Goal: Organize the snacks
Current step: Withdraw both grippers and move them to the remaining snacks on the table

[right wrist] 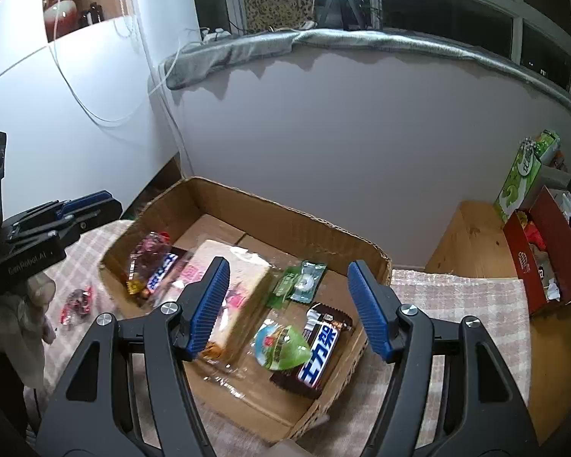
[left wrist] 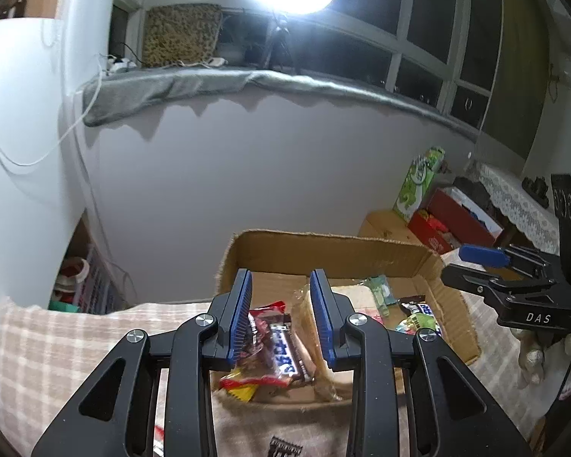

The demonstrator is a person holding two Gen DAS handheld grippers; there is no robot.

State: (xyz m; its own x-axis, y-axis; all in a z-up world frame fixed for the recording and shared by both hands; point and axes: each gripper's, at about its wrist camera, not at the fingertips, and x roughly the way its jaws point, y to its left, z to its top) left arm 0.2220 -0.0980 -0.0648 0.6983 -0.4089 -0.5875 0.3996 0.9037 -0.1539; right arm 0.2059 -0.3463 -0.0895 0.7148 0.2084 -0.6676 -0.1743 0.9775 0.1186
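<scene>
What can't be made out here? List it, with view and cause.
- Snack bar, left wrist view: wrapper text partly hidden by the left hand-held gripper.
- Bread pack, right wrist view: near end covered by a blue finger of the right hand-held gripper.
- Red wrapper on the checked cloth: blurred, unreadable.
- Red box: contents cut off by the edge.

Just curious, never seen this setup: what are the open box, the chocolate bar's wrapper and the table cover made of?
Box: brown corrugated cardboard, matte, with rough torn edges. Chocolate bar wrapper: glossy plastic or foil film, judging by its shine. Table cover: woven checked cloth, soft and dull, probably cotton.
</scene>
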